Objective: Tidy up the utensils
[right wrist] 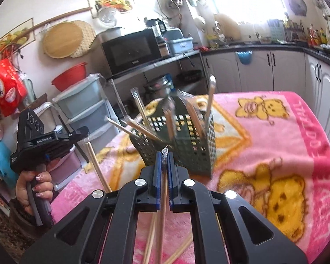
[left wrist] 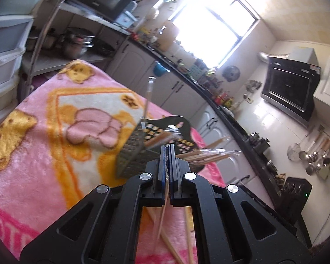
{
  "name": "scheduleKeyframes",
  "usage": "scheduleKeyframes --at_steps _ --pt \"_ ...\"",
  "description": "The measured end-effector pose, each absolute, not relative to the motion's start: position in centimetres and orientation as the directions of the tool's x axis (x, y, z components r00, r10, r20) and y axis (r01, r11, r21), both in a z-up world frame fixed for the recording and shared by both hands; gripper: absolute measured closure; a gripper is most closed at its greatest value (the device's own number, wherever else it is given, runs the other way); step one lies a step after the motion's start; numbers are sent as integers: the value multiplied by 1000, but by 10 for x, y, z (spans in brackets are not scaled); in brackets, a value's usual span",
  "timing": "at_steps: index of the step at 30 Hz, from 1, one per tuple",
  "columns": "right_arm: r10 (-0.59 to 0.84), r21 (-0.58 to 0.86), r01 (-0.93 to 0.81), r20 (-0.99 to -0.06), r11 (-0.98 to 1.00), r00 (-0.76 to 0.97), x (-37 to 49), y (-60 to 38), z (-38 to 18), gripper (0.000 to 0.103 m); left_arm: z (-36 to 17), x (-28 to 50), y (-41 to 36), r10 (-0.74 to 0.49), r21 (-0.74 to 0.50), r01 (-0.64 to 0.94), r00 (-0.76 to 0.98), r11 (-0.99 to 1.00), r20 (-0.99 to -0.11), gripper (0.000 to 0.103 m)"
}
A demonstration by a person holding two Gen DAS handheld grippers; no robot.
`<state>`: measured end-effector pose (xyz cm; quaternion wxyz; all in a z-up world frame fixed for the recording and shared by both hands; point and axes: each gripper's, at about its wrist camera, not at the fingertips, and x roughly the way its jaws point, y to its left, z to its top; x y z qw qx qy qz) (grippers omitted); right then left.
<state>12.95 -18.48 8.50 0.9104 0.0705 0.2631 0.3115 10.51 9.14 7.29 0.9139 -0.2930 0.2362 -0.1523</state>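
A dark green perforated utensil basket (right wrist: 187,140) stands on the pink bear blanket (right wrist: 275,136) with several plastic-wrapped wooden chopsticks (right wrist: 140,107) leaning out of it. My right gripper (right wrist: 164,154) hovers just in front of the basket, shut on a wrapped chopstick (right wrist: 162,209) that hangs down through the fingers. A hand (right wrist: 37,182) holds my left gripper (right wrist: 85,133) to the left of the basket, shut on another chopstick (right wrist: 96,167). In the left wrist view the left gripper (left wrist: 169,147) is raised beside the basket (left wrist: 132,154), its chopstick (left wrist: 162,215) trailing below.
Loose chopsticks (left wrist: 173,246) lie on the blanket near the front. Plastic drawers (right wrist: 83,101) and a shelf with a microwave (right wrist: 129,50) stand behind the table. Kitchen cabinets and a dark counter (left wrist: 209,101) run along the far side.
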Motion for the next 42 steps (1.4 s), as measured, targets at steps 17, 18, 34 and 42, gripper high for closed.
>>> scheduleKeyframes --at_steps 17,18,34,42 --pt "628 230 -584 -311 778 714 118 -179 132 98 126 108 56 -508 -554 319 831 769 -226 103" --pt "629 227 -586 -302 778 717 118 -179 135 98 131 108 56 -508 -549 327 833 769 -217 103" --pt "639 176 -614 -194 769 744 117 -172 173 98 177 120 33 -558 -490 439 821 753 -120 103" --pt "639 146 -622 -153 769 754 126 -164 188 98 195 130 27 -560 -460 464 823 758 -93 103"
